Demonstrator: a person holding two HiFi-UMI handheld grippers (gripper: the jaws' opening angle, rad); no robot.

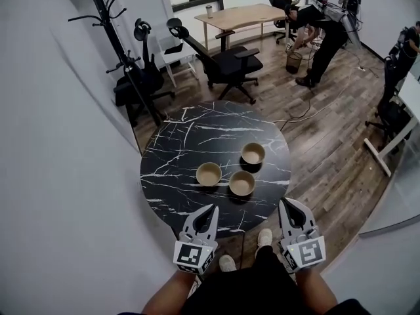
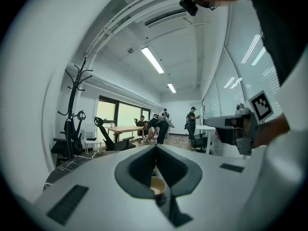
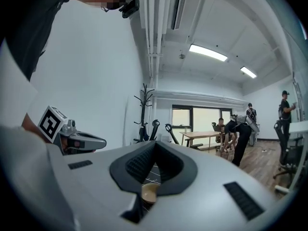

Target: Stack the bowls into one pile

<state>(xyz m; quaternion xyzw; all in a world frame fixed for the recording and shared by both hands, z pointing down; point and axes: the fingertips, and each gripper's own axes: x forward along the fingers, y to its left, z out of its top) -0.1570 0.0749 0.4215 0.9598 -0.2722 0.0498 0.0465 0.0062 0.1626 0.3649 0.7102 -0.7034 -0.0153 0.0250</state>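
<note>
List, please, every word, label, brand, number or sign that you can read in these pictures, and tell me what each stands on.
None: no word, brand or number can be read in any view.
The only signs, not text: a black-and-white square marker pattern on the left tool and another on the right tool.

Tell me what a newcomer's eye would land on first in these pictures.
Three tan bowls lie unstacked in a cluster on the round black marble table: the left bowl, the near bowl and the far bowl. At the table's near edge, the left gripper and the right gripper point toward them, fingers shut and empty. Behind stand a coat rack, office chairs and people by a wooden desk.
</note>
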